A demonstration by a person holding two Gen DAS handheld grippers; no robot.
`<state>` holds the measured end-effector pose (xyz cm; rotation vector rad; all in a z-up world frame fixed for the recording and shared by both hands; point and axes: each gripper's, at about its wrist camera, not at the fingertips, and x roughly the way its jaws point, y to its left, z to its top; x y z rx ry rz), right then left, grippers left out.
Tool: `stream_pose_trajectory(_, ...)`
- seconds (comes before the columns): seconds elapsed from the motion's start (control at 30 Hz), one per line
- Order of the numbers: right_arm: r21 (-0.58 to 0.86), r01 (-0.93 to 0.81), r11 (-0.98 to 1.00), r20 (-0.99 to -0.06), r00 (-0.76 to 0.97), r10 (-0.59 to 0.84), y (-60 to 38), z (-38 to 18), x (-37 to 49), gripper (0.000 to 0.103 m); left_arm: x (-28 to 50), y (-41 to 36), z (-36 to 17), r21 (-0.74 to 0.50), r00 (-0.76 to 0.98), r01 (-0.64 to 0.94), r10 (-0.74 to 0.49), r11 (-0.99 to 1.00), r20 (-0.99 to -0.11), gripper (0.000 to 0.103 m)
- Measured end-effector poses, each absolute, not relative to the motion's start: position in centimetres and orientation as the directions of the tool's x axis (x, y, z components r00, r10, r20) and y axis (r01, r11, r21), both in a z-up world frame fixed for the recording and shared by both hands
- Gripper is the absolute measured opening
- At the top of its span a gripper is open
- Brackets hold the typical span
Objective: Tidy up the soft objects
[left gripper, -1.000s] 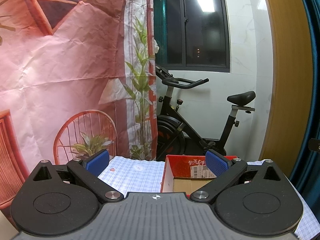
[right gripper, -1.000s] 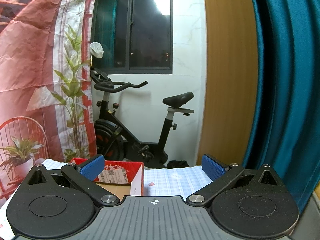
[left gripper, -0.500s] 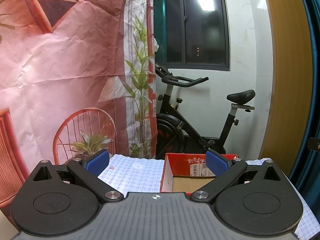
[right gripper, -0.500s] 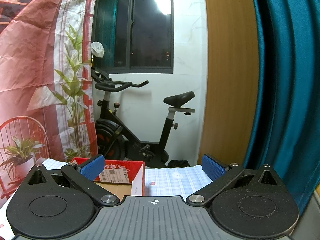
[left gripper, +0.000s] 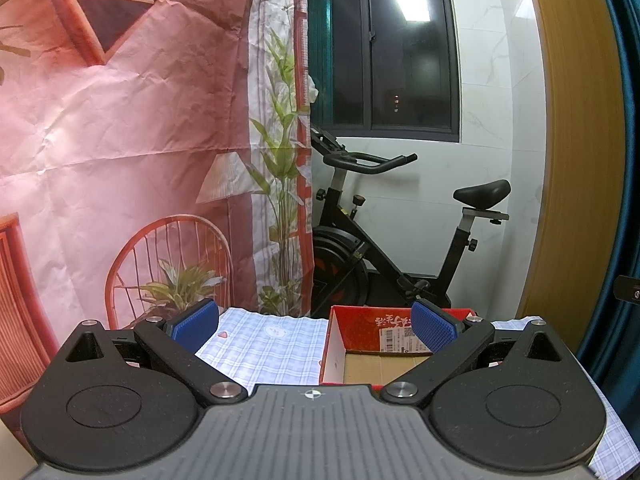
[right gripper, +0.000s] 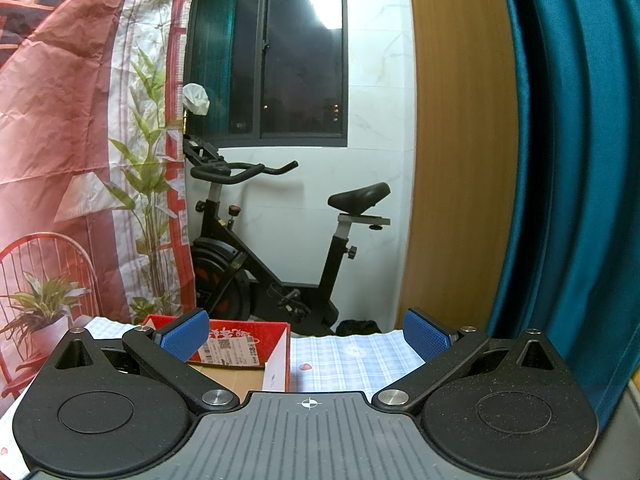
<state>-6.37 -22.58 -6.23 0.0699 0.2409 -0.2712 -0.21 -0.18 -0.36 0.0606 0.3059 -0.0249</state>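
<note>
Nothing moved: L tool (left gripper: 315, 324) & R tool (right gripper: 306, 334) both wide, box (left gripper: 360, 344) open-side up.

Home room: exercise bike (left gripper: 400, 240) by dark window (right gripper: 304, 52), teal curtain (right gripper: 568, 160), checked-cloth surface (left gripper: 272, 344), printed backdrop (left gripper: 120, 120).

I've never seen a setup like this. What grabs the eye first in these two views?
Likely the black exercise bike against the far white wall under a dark window, with a pink printed backdrop hanging to its left. Nearer, a red cardboard box sits open on a checked tablecloth. Low in each view, the blue-padded left tongs and right tongs stand open, holding nothing.
</note>
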Motion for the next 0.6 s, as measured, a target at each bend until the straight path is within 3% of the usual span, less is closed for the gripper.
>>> stream_pose_trajectory(0.47,0.059,0.236,0.97,-0.224,0.95,-0.217,-22.0,-6.6,-6.3,0.103,-0.2,0.5,-1.9,-0.004,0.956,0.065,-0.063,0.998,-0.286,0.103)
stream_pose_trajectory(0.6,0.082,0.187,0.979,-0.213,0.963,-0.166,-22.1,-8.2,-5.8,0.103,0.2,0.5,-3.6,0.031,0.95,0.059,-0.047,0.998,-0.307,0.103)
